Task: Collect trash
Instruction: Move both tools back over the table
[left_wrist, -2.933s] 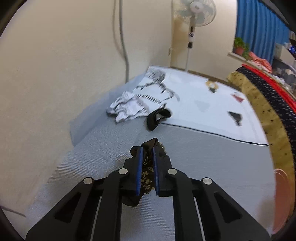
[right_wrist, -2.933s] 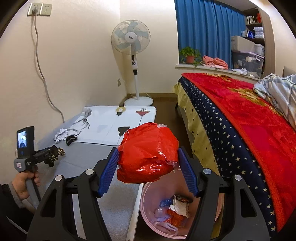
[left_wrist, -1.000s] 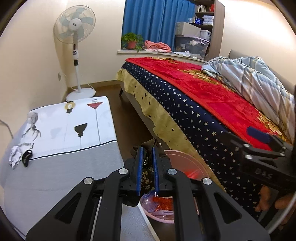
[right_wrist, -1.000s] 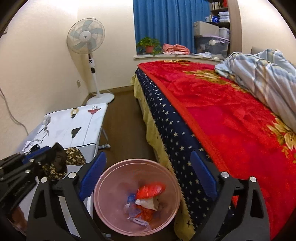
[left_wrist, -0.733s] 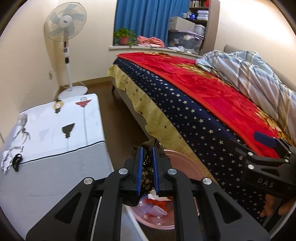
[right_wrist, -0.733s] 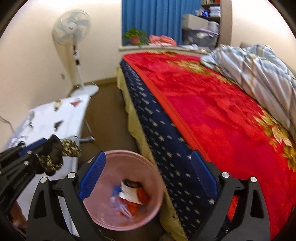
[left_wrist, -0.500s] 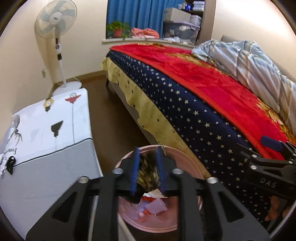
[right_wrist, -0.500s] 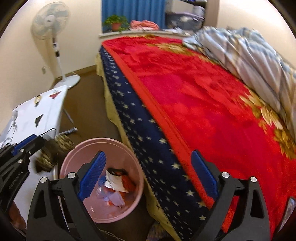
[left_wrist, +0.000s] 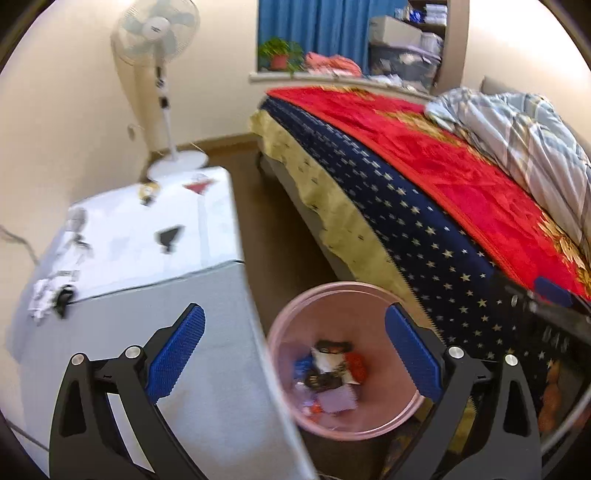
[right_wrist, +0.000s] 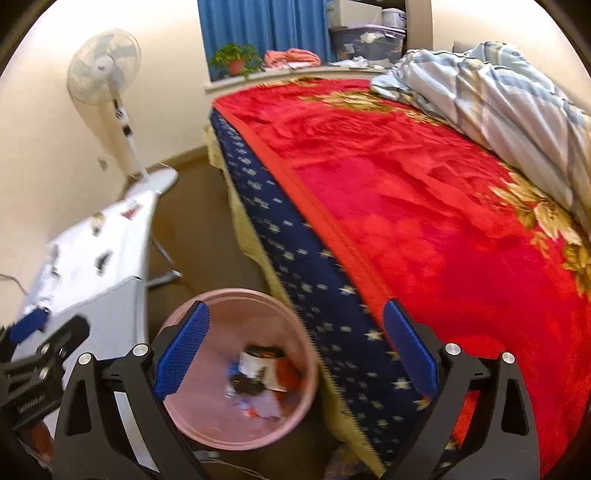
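left claw (left_wrist: 293, 349): jaws just opened wide, nothing between them
dark patterned scrap (left_wrist: 325, 378): released, now in round pink plastic bin (left_wrist: 369, 291) below
right claw (right_wrist: 295, 350): open, empty

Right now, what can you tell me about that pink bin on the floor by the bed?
The pink bin is a round, open-topped tub that looks like smooth plastic, with a rolled rim and no lid. It stands upright on the brown floor, between the grey-and-white covered table and the star-patterned bed cover. Only its bottom is covered: a loose pile of trash, red, white, blue and dark scraps. Whether it touches the bed cover I cannot tell. Nothing is gripping it.
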